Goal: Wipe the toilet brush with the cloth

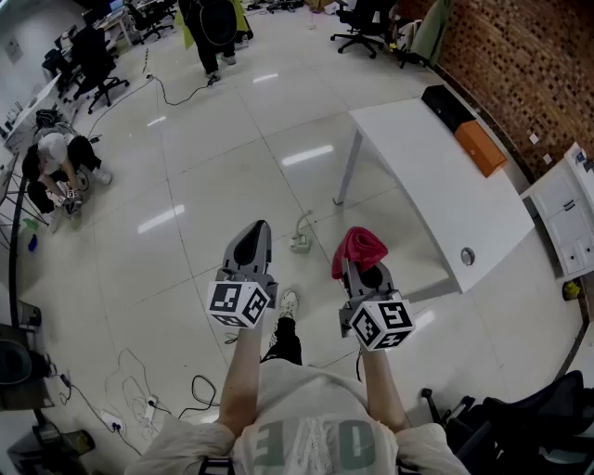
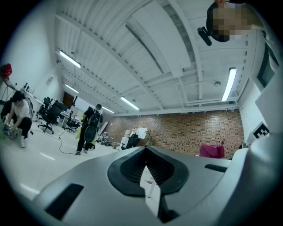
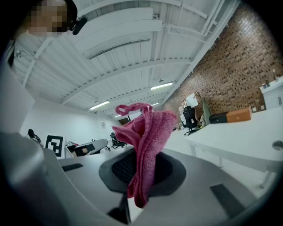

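I see no toilet brush in any view. A pink cloth (image 1: 359, 248) sticks up bunched from my right gripper (image 1: 362, 266), which is shut on it; in the right gripper view the cloth (image 3: 147, 137) hangs out of the closed jaws (image 3: 140, 170). My left gripper (image 1: 252, 234) is held level beside it, a little to the left, jaws shut. In the left gripper view the jaws (image 2: 147, 154) meet, with only a small white slip (image 2: 149, 187) at their seam. Both grippers hang over the bare floor, in front of the person's body.
A white table (image 1: 418, 176) stands to the right with an orange box (image 1: 480, 147) and a black box (image 1: 447, 107) at its far edge. A power strip (image 1: 300, 243) and cables lie on the floor. A person (image 1: 56, 158) crouches far left; another (image 1: 218, 28) stands at the back.
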### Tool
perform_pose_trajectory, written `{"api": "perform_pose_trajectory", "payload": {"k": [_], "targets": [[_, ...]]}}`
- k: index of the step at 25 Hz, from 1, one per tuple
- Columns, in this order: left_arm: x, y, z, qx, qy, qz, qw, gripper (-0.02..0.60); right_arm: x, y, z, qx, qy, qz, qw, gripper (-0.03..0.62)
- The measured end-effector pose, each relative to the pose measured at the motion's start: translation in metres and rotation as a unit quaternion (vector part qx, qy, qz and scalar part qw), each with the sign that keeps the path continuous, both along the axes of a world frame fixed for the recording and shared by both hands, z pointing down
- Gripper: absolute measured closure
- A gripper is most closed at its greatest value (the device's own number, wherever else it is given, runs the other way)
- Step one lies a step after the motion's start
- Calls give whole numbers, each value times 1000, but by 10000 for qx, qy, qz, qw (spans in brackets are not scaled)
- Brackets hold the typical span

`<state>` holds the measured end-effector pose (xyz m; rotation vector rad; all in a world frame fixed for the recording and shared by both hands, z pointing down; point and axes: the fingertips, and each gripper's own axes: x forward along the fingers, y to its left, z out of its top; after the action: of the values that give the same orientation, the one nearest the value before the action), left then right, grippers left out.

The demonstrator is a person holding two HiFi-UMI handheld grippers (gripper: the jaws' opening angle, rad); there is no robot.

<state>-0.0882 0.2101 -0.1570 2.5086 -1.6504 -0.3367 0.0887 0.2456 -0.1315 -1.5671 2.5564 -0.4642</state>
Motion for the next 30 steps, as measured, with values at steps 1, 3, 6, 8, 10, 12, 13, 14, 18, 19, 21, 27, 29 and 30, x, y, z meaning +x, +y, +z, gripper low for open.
{"api": "perform_pose_trajectory", "payload": {"k": [1,3,6,8,10,12,13,14,18,19,21,27,29,30], "targets": [[-5,-18,-3,-9,35,2,10000,577,-4,-18,-4,2,-3,40,10000,562],[-16,-55,-11,-5,88,14,10000,577,-13,-53,-12,7,-11,105,9999,563],[-33,-110,-23,69,77,95,9999,577,-30,-105,-23,66,-9,167,9998,562],[-38,-147,-30,126,67,212,9997,577,-34,-141,-29,114,-59,267,9996,562],[-41,-177,-33,152,41,325,9993,577,-38,-171,-32,109,-108,351,9993,563],[-44,-197,-31,115,34,428,9990,577,-44,-191,-31,68,-83,379,9992,563],[-44,-205,-28,72,42,483,9988,577,-47,-198,-29,32,-71,388,9992,563],[-44,-211,-24,21,48,533,9986,577,-48,-204,-26,-6,-64,402,9992,562],[-41,-232,-17,-70,39,594,9982,577,-47,-231,-24,-7,-4,421,9991,562],[-41,-237,-17,-85,32,593,9982,577,-47,-238,-25,5,-10,398,9992,562],[-40,-244,-17,-110,-2,610,9981,577,-49,-249,-28,23,-52,361,9993,562],[-33,-275,-18,-84,37,474,9988,577,-38,-284,-36,149,30,187,9997,562],[-27,-286,-10,-136,-43,483,9987,577,-29,-292,-31,139,108,154,9997,563],[-25,-292,-4,-145,-120,502,9986,577,-26,-296,-25,132,178,129,9997,562]]}}
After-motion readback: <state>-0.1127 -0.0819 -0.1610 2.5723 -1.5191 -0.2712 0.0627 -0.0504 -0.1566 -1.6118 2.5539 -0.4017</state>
